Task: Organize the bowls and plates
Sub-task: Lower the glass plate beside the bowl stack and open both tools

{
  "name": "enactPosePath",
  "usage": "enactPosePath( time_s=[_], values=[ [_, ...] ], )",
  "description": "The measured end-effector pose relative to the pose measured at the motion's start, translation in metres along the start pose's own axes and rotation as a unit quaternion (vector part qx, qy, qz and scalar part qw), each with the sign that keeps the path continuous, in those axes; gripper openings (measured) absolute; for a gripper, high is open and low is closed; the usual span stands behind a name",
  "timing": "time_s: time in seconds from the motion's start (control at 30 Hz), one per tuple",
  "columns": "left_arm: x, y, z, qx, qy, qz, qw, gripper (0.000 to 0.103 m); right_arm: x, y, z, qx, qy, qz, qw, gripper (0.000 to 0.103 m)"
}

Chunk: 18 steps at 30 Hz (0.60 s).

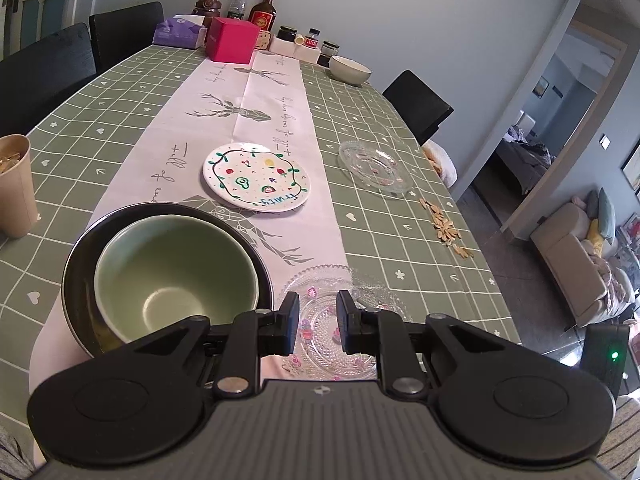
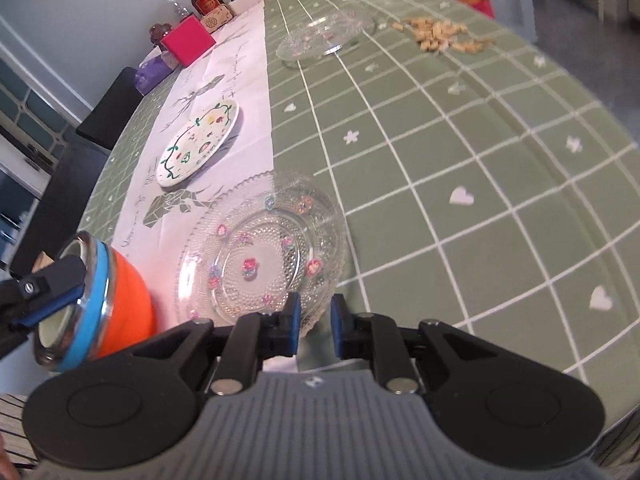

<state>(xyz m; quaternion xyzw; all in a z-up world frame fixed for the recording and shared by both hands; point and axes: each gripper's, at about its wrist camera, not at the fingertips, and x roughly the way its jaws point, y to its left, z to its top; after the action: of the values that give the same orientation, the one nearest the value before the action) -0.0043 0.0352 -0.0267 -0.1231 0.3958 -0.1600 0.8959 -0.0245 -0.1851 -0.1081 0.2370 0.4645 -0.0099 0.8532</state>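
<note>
A pale green bowl sits nested in a larger dark bowl; in the right wrist view that bowl is orange outside with a blue band. My left gripper hovers just right of it, above a beaded glass plate, jaws narrowly apart with nothing between them. One of its fingers overlaps the bowl's rim; I cannot tell whether it touches. My right gripper is open, and the near rim of the glass plate lies at its fingertips, unpressed. A fruit-painted white plate lies on the runner.
A second glass plate lies further right, with scattered seeds beside it. A cream bowl, a pink box and bottles stand at the far end. A paper cup is at the left edge. Chairs surround the table.
</note>
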Motion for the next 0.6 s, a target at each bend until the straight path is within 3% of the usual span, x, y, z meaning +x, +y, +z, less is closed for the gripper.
enactPosePath(
  time_s=[0.2,0.43,0.6],
  values=[
    [-0.003,-0.001,0.001,0.009,-0.011,0.008,0.9999,0.022,-0.002,0.016,-0.007,-0.052,-0.03,-0.049,0.997,0.019],
    [-0.008,-0.001,0.002,0.021,-0.032,0.036,0.9986,0.026,-0.019,0.042,-0.014,-0.135,-0.103,-0.121,0.978,0.019],
    [-0.009,-0.001,0.004,0.026,-0.04,0.044,0.9979,0.031,-0.028,0.05,-0.014,-0.159,-0.128,-0.142,0.969,0.032]
  ],
)
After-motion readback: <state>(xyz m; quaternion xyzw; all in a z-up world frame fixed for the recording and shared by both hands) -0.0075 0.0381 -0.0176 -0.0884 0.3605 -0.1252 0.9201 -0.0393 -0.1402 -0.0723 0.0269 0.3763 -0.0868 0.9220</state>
